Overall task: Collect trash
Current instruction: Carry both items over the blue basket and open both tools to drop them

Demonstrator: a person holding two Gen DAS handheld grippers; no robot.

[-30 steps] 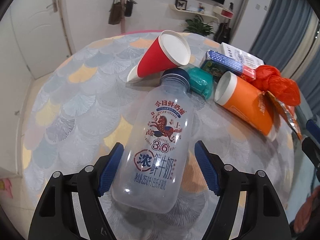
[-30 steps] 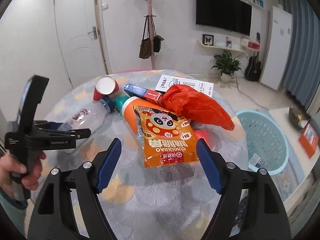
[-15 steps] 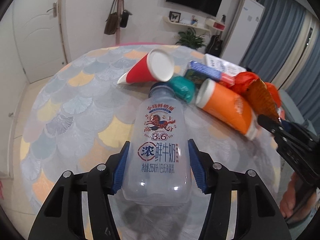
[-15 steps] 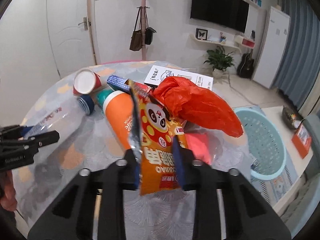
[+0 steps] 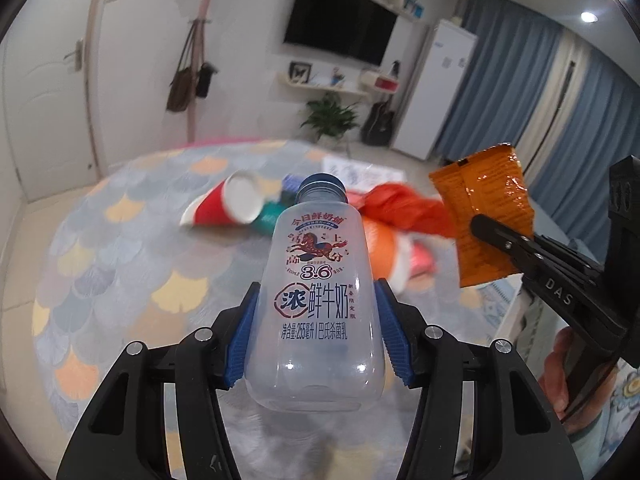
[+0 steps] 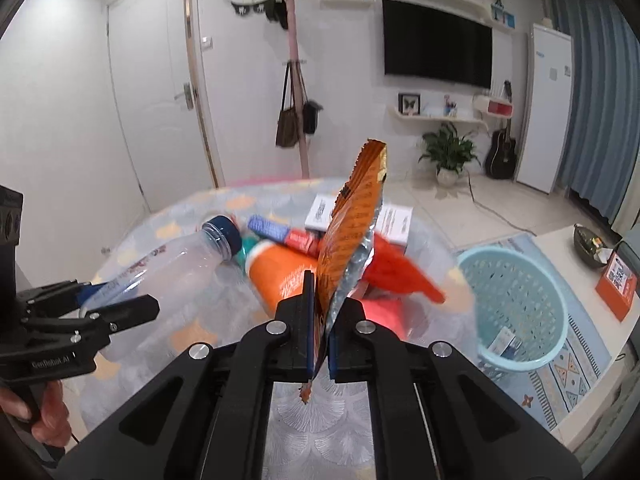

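Step in hand: both items are gripped and raised; carrying them to the bin appears to be next.

Left claw [image 5: 316, 328]: closed on the bottle [image 5: 316, 300], blue pads pressed against both sides of its lower body, cap pointing away. The bottle hangs clear above the desk [image 5: 120, 260].

Right claw [image 6: 319, 332]: closed almost fully, pinching the lower edge of the orange wrapper [image 6: 352, 232], which stands upright above it.

The bin [image 6: 516, 308], a pale blue basket, stands on the floor to the right of the desk, well apart from both claws.

Remaining on the desk: red cup [image 5: 224, 208], orange tube [image 6: 280, 276], orange bag [image 6: 396, 268].

Next move, as judged: swing each claw rightward over the bin rim, then open it. The wrapper is limp and may snag on the rim.
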